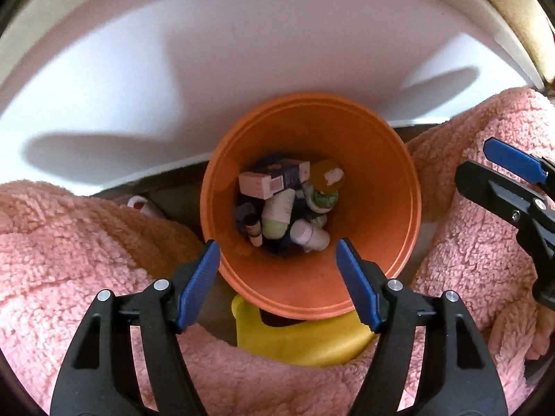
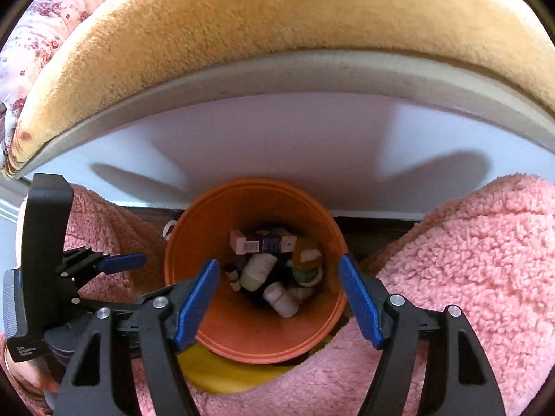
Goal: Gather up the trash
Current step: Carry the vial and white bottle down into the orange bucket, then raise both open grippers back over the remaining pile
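Trash [image 1: 288,204] lies at the bottom of the orange bin [image 1: 381,187]: a carton, small bottles, a tube, heaped together. Left gripper [image 1: 277,284] and right gripper [image 2: 279,303] both hang over the bin mouth, jaws spread, nothing between them. Judged: this load is dropped; whether more is left cannot be told. Pink fleece [image 1: 69,242] flanks the bin at 3 and 9 o'clock, a white panel [image 1: 242,52] at 12, a yellow container [image 1: 301,339] at 6
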`<action>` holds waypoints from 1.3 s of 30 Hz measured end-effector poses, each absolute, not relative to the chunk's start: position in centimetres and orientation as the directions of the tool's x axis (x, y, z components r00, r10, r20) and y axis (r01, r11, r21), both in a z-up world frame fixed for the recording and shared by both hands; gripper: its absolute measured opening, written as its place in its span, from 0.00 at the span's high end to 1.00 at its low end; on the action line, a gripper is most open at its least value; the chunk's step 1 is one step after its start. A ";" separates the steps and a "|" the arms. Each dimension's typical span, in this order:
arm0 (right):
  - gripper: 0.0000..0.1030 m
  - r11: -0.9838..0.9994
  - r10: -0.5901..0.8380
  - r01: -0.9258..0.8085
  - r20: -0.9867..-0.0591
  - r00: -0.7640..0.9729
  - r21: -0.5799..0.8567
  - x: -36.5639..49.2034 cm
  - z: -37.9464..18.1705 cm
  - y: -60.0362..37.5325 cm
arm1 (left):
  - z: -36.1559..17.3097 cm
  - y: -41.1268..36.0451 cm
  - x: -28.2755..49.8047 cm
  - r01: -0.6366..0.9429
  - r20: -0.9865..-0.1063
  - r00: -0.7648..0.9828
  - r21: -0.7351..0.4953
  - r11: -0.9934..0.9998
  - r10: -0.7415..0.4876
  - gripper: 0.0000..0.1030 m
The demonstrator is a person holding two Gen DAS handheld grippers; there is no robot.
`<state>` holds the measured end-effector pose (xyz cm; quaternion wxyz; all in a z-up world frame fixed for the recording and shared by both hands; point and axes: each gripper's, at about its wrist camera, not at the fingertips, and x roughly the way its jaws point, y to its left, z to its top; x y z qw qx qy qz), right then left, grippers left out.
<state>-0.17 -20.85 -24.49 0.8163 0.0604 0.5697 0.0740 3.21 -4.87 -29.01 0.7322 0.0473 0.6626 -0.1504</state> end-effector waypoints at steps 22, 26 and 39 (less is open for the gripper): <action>0.09 0.961 0.253 -0.143 -0.540 0.802 0.238 -1.8 -5.4 -24.2 | -7.2 0.2 8.3 0.252 -0.631 0.755 0.033 0.967 -0.176 0.11; 0.08 0.967 0.238 -0.150 -0.521 0.820 0.206 -1.2 -5.6 -23.8 | -6.1 -0.9 15.3 0.246 -0.629 0.762 0.065 0.967 -0.152 0.11; 0.08 0.962 0.246 -0.123 -0.568 0.786 0.246 3.8 -8.1 -24.5 | -11.7 -4.3 39.8 0.269 -0.792 0.604 0.097 0.958 -0.090 0.11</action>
